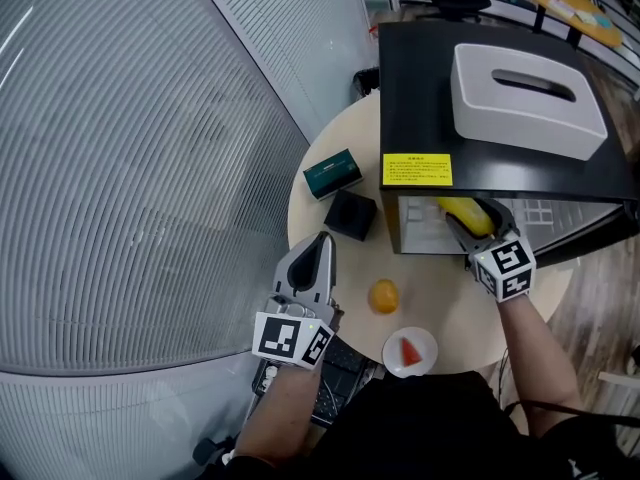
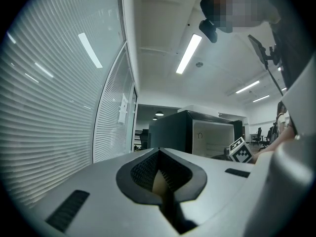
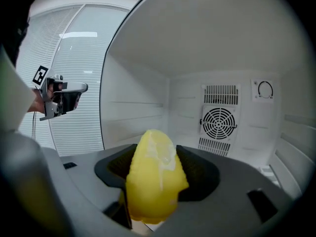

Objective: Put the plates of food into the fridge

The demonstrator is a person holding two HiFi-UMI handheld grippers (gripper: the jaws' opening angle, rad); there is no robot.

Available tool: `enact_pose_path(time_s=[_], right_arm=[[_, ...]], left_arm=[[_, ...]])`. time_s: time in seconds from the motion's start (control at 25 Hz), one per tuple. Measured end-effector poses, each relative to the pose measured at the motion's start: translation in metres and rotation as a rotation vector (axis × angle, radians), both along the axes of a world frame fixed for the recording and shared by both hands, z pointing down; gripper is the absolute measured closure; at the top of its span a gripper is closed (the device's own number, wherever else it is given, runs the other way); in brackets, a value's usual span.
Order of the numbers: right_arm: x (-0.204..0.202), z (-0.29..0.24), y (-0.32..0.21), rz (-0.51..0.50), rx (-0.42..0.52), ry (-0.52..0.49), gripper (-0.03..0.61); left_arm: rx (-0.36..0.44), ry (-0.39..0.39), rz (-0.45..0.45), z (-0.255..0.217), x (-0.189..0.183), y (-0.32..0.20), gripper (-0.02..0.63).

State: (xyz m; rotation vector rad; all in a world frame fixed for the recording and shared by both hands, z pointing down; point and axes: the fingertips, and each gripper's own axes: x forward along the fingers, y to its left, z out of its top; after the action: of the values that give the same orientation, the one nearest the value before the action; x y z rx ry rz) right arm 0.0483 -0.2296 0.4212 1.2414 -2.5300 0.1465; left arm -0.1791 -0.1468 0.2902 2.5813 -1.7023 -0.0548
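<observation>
**Handling, item in hand.** Yellow food piece [image 1: 462,211], banana-like, exact kind not determinable. Located at mouth of open fridge [image 1: 420,88], at 1 o'clock on round table [image 1: 445,293]. No plate confirmed beneath it in either view. Judged light, smooth and glossy-skinned, so prob. slippery. Rounded body, liable to twist in the grip. Best held across thick middle, as gripped now.

**Handling, item waiting.** Small white plate [image 1: 392,360] with red wedge [image 1: 410,350], at 6 o'clock edge of table, nearest the person. Judged stiff, light, poss. breakable. Wedge lying loose on it, likely to slide if tipped. Recommend pinch on rim at 6 o'clock side, kept level. Orange fruit [image 1: 383,295] unplated at 11 o'clock of plate, near it, not touching.

**Right tongs** [image 3: 158,169]. Part-spread, pinching the yellow piece between ribbed pads, approx. mid-body. Tip of piece projecting fwd past the pads. Aimed into white fridge interior, rear fan grille at 2 o'clock in right gripper view. No contact seen with fridge walls or shelf.

**Left tongs** [image 1: 322,240]. Pressed together, nothing between. Held at 9 o'clock edge of table, well apart from plate and fridge, touching nothing visible.
</observation>
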Motion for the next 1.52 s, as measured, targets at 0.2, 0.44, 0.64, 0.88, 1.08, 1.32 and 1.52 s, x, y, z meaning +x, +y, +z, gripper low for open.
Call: enact_pose_path(time_s=[0.2, 0.44, 0.64, 0.88, 1.08, 1.32, 1.52], right_arm=[[-0.002, 0.000, -0.015, 0.001, 0.013, 0.009, 0.319], [-0.003, 0.006, -0.036, 0.007, 0.015, 0.019, 0.319], [-0.006, 0.012, -0.047, -0.002, 0.024, 0.053, 0.319], [-0.012, 0.015, -0.053, -0.010, 0.038, 0.095, 0.319], [-0.018, 0.017, -0.053, -0.011, 0.048, 0.153, 0.319], [-0.023, 0.022, -0.053, -0.010, 0.042, 0.206, 0.319], [-0.022, 0.026, -0.055, 0.005, 0.022, 0.228, 0.319]], left_arm=[[-0.015, 0.003, 0.003, 0.008, 0.002, -0.008, 0.611], [-0.022, 0.013, -0.003, 0.018, 0.004, -0.019, 0.611], [-0.035, 0.015, -0.008, 0.026, 0.003, -0.023, 0.611], [-0.053, 0.014, -0.028, 0.035, -0.003, -0.026, 0.611], [-0.071, 0.015, -0.035, 0.044, -0.004, -0.022, 0.611], [-0.078, 0.017, -0.036, 0.048, -0.005, -0.019, 0.611], [-0.075, 0.024, -0.045, 0.047, -0.010, -0.016, 0.611]])
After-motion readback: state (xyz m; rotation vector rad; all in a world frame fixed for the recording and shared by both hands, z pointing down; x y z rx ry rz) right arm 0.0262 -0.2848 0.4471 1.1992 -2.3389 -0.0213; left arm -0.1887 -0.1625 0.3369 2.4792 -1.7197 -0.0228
